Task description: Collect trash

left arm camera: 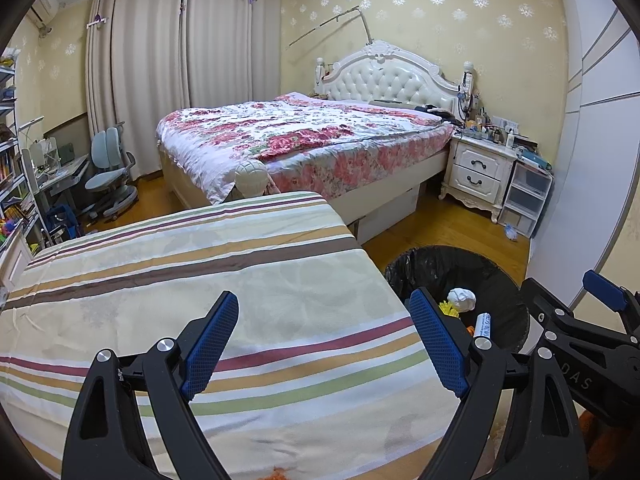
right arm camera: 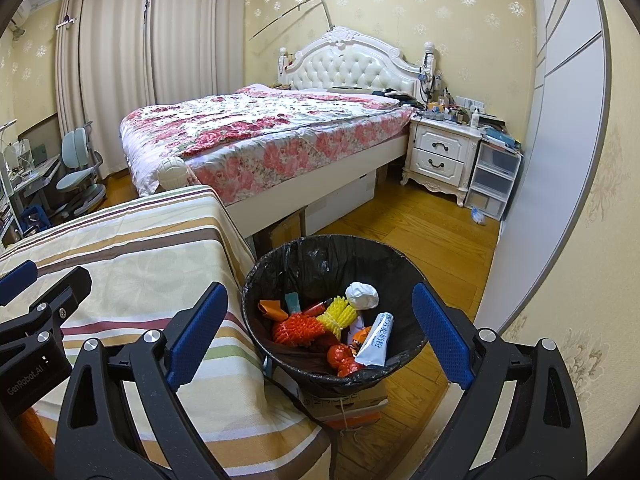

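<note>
Beside striped cloth (right arm camera: 152, 248), round black-lined bin (right arm camera: 280, 280) holding crumpled trash (right arm camera: 362, 295), both grippers' jaws spread.

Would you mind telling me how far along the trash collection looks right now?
Mostly done, it seems: the bin already holds a white crumpled wad, yellow and orange foam nets and a white tube. Nothing is in hand; the left gripper and right gripper are both open and empty. The striped tabletop shows no trash; a small scrap lies on the floor by the plastic drawers.

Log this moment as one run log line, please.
left gripper: open, empty | right gripper: open, empty | trash bin: holds trash | striped table: bare
</note>
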`<state>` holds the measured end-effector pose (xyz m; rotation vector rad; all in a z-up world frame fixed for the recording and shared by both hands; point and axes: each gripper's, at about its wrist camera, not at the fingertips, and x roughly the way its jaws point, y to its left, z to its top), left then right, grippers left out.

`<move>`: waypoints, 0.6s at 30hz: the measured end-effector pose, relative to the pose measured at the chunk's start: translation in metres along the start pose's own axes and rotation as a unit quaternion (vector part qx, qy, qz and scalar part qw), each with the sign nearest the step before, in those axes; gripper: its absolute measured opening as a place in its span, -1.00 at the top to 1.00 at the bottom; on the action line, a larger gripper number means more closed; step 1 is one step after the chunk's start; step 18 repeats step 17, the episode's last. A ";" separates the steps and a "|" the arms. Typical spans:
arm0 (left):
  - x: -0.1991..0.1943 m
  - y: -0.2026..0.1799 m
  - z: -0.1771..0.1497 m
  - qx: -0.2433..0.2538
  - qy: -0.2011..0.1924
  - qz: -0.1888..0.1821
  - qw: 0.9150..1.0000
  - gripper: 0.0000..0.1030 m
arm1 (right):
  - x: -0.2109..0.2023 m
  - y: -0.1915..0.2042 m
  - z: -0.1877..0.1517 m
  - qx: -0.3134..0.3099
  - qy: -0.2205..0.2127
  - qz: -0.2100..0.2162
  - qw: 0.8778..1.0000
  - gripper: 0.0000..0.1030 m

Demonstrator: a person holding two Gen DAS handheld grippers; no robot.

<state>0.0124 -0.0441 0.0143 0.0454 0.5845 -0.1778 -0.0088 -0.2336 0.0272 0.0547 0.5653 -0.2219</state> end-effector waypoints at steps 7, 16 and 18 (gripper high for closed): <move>-0.002 0.002 0.001 -0.001 -0.007 -0.007 1.000 -0.65 | 0.000 0.000 0.000 0.000 0.000 0.000 1.000 -0.77; 0.007 0.022 -0.003 -0.004 0.006 0.023 1.000 -0.65 | 0.007 0.012 -0.007 -0.012 0.005 0.012 1.000 -0.77; 0.009 0.028 -0.004 -0.007 0.009 0.027 1.000 -0.65 | 0.009 0.015 -0.008 -0.015 0.007 0.015 1.000 -0.77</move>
